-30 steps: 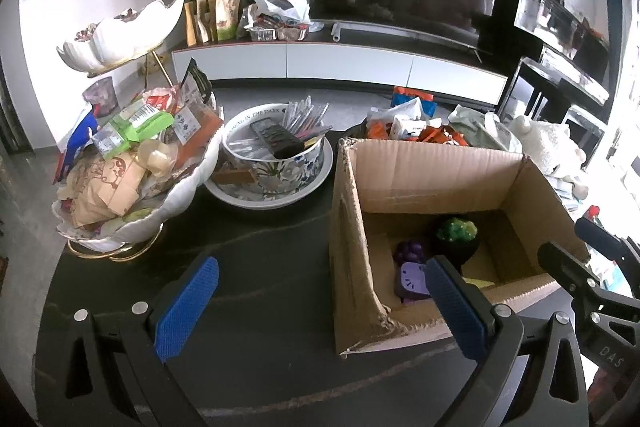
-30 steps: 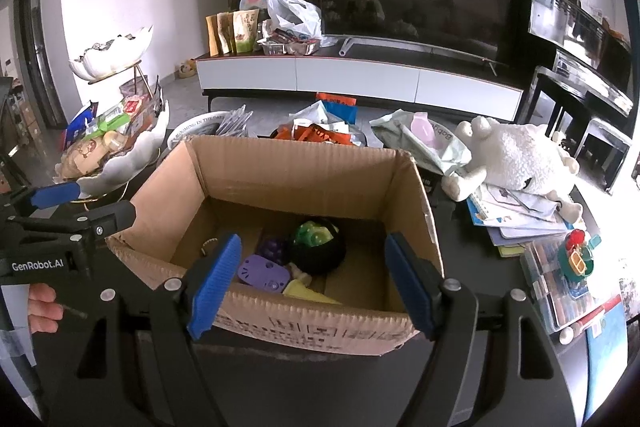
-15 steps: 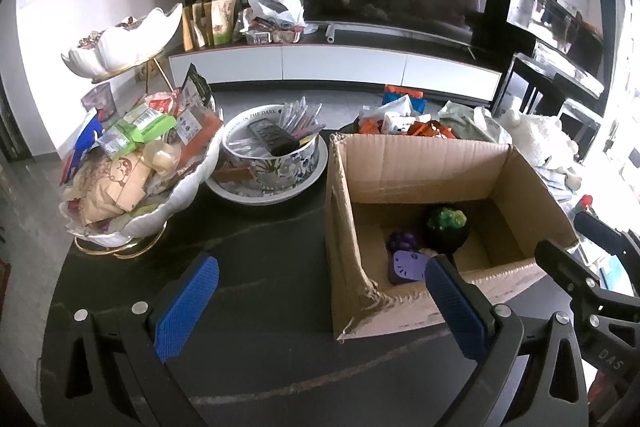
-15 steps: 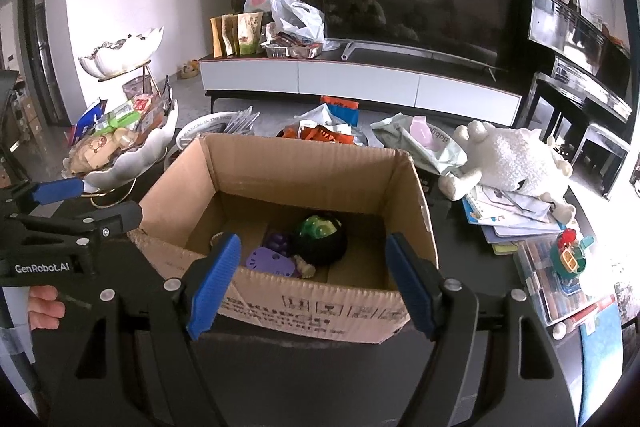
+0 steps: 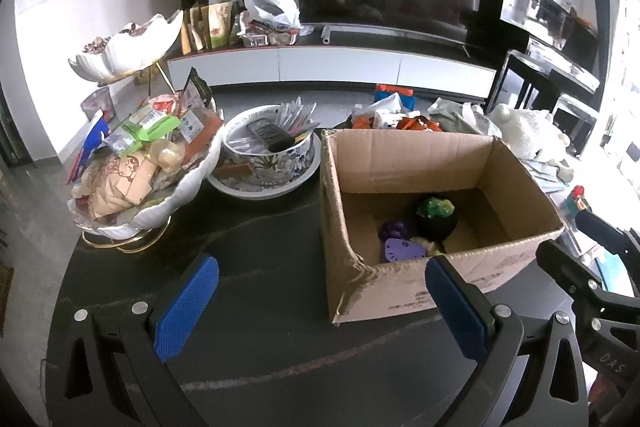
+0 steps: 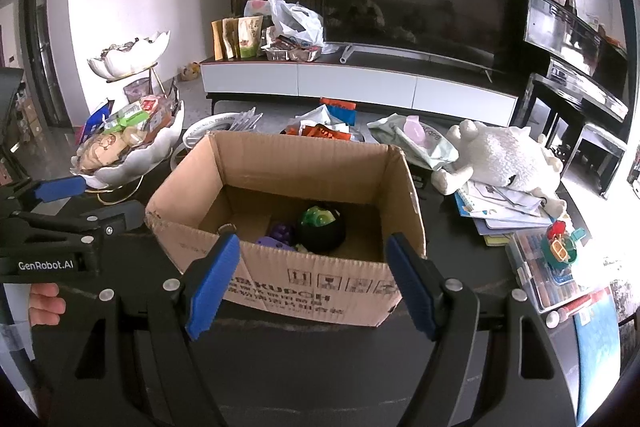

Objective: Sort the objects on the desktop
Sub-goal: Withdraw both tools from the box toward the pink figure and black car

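Right wrist view: one cardboard box (image 6: 304, 283), two bowls (image 6: 132, 163).

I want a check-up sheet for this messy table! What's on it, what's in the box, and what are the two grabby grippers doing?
Surface: dark table, bare in front of the box.
Job's things: open cardboard box holding a black pot with a green thing and purple toys.
Clutter: white snack dish piled with packets; patterned bowl with a remote; plush toy on papers; clear case of pens.
Grippers: left gripper open, nothing in it; right gripper open, nothing in it, in front of the box.
Cables: nothing seen.
Surroundings: TV on a low white cabinet, bags on top.
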`<state>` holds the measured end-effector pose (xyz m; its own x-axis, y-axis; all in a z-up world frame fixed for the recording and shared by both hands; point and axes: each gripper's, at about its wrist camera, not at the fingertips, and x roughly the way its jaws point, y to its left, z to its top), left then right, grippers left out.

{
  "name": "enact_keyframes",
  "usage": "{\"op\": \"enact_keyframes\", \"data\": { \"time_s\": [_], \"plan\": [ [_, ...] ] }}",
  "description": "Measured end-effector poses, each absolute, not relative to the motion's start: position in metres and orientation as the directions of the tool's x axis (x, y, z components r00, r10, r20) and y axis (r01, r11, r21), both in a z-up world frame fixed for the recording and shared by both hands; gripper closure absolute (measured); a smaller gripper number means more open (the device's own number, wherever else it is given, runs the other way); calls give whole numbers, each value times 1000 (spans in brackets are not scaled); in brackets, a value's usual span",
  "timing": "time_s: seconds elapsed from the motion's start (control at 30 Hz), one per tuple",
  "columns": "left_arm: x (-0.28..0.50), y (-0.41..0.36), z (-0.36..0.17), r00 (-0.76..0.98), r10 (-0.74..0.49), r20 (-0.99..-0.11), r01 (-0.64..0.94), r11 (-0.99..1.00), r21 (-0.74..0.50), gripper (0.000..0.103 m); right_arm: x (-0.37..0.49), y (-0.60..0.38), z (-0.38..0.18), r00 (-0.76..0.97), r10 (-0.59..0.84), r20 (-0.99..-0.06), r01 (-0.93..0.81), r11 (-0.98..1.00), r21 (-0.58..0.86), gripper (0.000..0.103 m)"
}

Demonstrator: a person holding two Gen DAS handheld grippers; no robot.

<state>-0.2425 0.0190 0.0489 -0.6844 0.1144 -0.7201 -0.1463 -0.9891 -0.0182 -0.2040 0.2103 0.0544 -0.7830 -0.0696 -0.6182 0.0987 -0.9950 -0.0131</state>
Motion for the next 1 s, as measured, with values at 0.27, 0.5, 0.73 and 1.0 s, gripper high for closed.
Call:
{"op": "enact_keyframes", "data": {
  "time_s": [0.27, 0.5, 0.73, 1.0],
  "plan": [
    [-225, 21, 55, -701, 118, -703, -150, -989, -16, 1, -188, 210, 55, -780, -76, -622, 100, -995, -4, 29],
    [-206, 28, 54, -705, 115, -699, -185, -982, 25, 1, -172, 210, 55, -777, -94, -622, 105, -994, 20, 29],
    [-190, 34, 52, -704, 128, -699, -211, -977, 34, 1, -154, 207, 54, -778, -103, -620, 120, -993, 15, 29],
    [-173, 33, 51, -707, 138, -694, -214, -976, 24, 1, -137, 205, 51, -776, -101, -622, 129, -992, 0, 29]
  ]
}}
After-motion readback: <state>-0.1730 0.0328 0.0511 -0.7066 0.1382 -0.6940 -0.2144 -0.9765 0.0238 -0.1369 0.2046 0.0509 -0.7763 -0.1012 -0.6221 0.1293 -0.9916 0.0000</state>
